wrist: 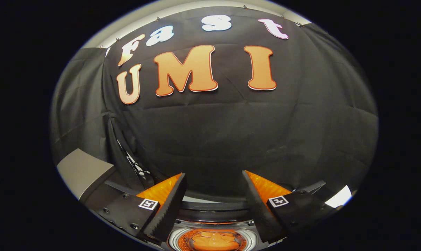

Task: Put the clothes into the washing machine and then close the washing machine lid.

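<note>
Between the two fingers of the gripper (214, 181) nothing is held: they stand spread wide apart, with only the dark booth wall showing in the gap ahead of the tips. Below that gap, close under the base of the fingers, sits the round mouth of the washing machine (175, 240), a pale ring around a drum, and inside it lies an orange garment (214, 241), bunched and folded on itself. From how it lies, the clothes look to be in the drum already, so what seems left is the lid; I cannot make out the lid with certainty, though a dark curved band (214, 205) just beyond the drum's rim, between the fingers, may be part of it or of the machine's top. To the left of the fingers a grey box-like surface (81, 170) stands against the wall. The garment is surely soft, light and limp: if it needs pushing down, a pinch on a raised fold near its middle would hold best, since a flat patch would slip from the pads. A lid, by contrast, would be stiff and hinged, best taken at its free front edge and lowered gently so it does not slam.
</note>
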The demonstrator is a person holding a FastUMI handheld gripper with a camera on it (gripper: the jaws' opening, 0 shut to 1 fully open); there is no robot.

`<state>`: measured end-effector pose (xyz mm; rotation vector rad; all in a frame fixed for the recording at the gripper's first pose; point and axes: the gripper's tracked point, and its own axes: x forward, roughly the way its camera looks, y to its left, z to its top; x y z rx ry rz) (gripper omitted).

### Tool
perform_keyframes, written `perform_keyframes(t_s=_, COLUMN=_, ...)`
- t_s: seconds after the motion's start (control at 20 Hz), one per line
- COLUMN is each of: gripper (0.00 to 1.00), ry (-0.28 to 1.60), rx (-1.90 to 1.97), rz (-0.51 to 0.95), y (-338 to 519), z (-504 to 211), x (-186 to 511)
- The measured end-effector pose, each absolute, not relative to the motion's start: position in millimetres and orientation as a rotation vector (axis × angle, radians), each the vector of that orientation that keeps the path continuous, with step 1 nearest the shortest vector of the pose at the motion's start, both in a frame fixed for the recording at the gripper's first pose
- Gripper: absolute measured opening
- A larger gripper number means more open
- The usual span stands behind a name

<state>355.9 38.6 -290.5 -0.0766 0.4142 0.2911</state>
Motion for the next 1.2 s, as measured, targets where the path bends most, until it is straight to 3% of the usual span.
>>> perform_keyframes(t_s=0.65, gripper=0.99, ry=0.433, rx=-0.079, rz=0.3, y=21, z=-305, x=277)
perform_keyframes(t_s=1.2, gripper=0.98, ry=0.587, rx=-0.021, rz=0.261, y=-24, z=-382, x=198)
